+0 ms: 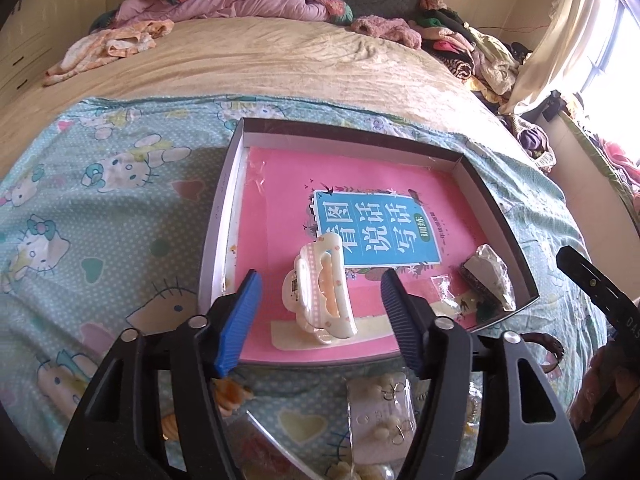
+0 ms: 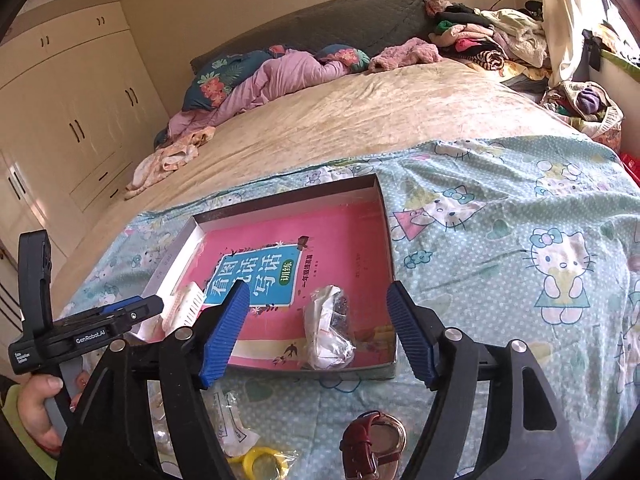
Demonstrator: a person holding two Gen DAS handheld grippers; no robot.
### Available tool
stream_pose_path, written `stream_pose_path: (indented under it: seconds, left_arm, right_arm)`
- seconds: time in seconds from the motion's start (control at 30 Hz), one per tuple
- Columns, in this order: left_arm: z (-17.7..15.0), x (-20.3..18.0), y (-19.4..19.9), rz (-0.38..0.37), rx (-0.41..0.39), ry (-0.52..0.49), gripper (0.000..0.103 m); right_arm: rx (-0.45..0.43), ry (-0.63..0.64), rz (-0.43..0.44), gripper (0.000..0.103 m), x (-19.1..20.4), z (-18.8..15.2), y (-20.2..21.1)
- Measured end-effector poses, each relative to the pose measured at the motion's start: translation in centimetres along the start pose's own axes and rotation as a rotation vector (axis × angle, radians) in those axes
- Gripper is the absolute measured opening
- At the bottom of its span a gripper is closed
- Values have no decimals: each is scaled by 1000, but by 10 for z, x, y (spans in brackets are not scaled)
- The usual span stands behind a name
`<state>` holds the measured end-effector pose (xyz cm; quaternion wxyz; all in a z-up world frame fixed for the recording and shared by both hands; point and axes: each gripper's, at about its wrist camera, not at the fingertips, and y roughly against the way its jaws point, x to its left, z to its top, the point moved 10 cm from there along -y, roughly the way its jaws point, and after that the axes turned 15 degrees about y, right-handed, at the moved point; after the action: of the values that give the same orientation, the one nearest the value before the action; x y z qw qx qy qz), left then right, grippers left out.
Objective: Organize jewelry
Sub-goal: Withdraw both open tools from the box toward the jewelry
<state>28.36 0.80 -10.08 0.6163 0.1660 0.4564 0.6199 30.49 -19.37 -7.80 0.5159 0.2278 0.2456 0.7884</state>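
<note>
The left gripper (image 1: 320, 312) is wide apart over a white hair clip (image 1: 318, 292) in the tray (image 1: 212, 216). The right gripper (image 2: 316, 332) is wide apart too, holding nothing, over a crinkly bag (image 2: 328, 328)

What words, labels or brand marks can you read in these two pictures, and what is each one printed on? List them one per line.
"看图说话写话": blue title panel of the pink book in the box.
"训练": green oval on that panel.
"一年级提高篇": beside the panel, right wrist view.
"GenRobot.AI": left gripper body.
"Data Acquisition System": same body, barely legible.
"DAS": right gripper's edge, cut off.
Packet print: too blurred.
</note>
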Motion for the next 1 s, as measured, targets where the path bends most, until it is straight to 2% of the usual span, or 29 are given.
stream_pose_path:
  seconds: [0.07,0.2,0.3,0.4,1.0]
  left_arm:
    - [1,0,7,-6,-12,7,64]
    - [3,2,21,-9,-32,19,81]
    - [2,3,31,-16,-43,26,82]
    - [1,4,41,-19,-57,34,89]
    - [-13,10,90,-33,-117,41,90]
  right_arm:
    - [-9,4,1,73,1,1,6]
    - [-30,14,2,78,5,4,19]
    - [-41,21,10,78,9,6,26]
    - [-49,31,21,78,14,7,32]
    - [-88,104,82,78,51,8,70]
